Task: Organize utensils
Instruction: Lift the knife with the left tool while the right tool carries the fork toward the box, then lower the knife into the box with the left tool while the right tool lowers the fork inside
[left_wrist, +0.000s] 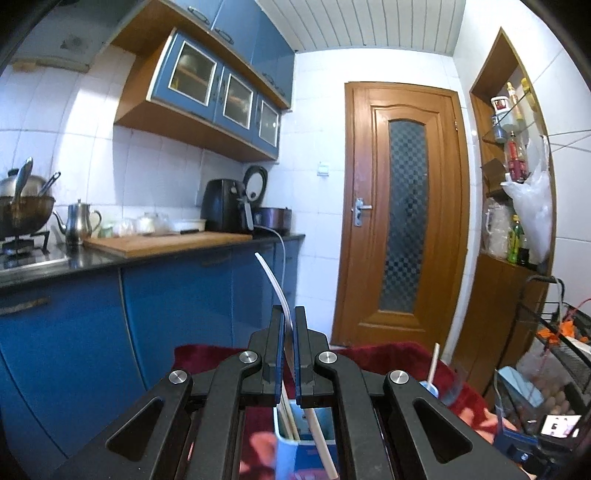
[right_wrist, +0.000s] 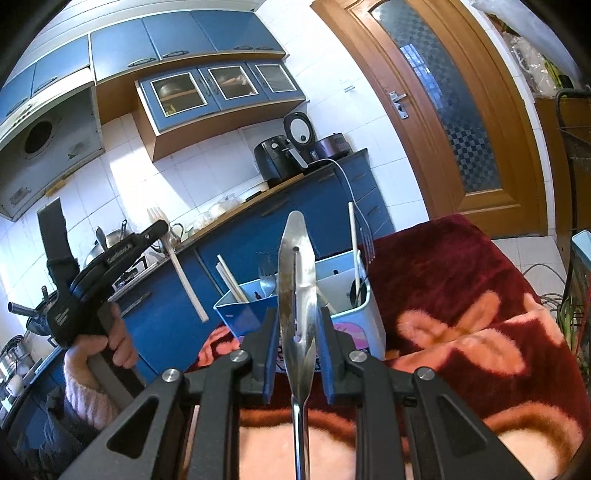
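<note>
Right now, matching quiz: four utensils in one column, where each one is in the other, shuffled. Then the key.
Things:
1. white plastic fork
2. metal utensil
3. chopsticks
4. white stick

Places:
A. held in the right gripper
B. standing in the white bin
C. held in the left gripper
D. standing in the blue bin

Pairs: 1-C, 2-A, 3-D, 4-B
</note>
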